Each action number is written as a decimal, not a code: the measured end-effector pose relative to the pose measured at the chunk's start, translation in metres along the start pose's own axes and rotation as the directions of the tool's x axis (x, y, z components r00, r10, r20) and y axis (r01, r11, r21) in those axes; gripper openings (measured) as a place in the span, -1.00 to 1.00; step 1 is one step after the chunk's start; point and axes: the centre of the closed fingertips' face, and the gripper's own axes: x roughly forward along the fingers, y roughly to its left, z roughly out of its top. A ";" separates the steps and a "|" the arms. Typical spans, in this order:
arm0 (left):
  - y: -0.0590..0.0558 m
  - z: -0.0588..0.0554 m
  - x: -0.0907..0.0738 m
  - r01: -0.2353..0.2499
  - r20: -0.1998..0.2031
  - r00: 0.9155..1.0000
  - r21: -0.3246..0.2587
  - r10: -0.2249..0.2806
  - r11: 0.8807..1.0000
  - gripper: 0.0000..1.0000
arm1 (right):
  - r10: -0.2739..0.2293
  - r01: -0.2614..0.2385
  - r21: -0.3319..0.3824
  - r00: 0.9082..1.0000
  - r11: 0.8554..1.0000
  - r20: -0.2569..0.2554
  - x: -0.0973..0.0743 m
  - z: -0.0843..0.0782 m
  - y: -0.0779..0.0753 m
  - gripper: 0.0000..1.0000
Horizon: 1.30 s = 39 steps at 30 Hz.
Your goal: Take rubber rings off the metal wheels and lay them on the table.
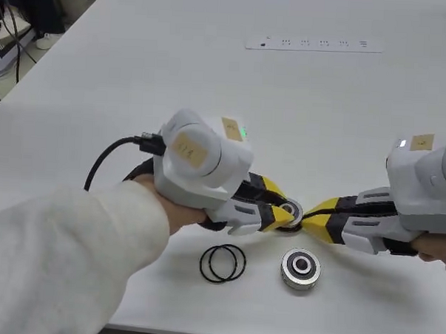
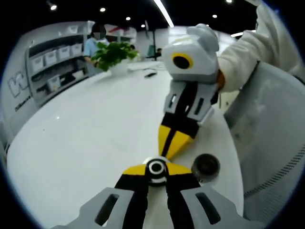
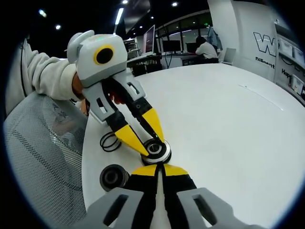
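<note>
Holding a metal wheel [image 1: 289,210] in the left gripper [image 1: 282,214], jaws clamped across it, near the table's [image 1: 212,78] front edge. Meeting it from the opposite side with the right gripper [image 1: 309,222], jaws together, tips at the wheel's rim; can't tell whether a rubber ring is pinched there. Seeing two loose rings [image 1: 222,263] overlapped flat on the table just in front, and a second wheel [image 1: 301,267] lying flat just beside them.

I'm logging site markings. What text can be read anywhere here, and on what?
"W": big letter on the wall; line beneath too blurred.
Tan stickers on the left gripper and right gripper: writing too small to read.
Power strip: marks too small.
</note>
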 end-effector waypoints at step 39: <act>-0.001 0.000 0.000 -0.009 0.011 1.000 0.020 0.009 1.000 -0.73 | 0.040 -0.089 0.289 0.985 0.953 0.169 -0.007 0.030 0.013 -1.00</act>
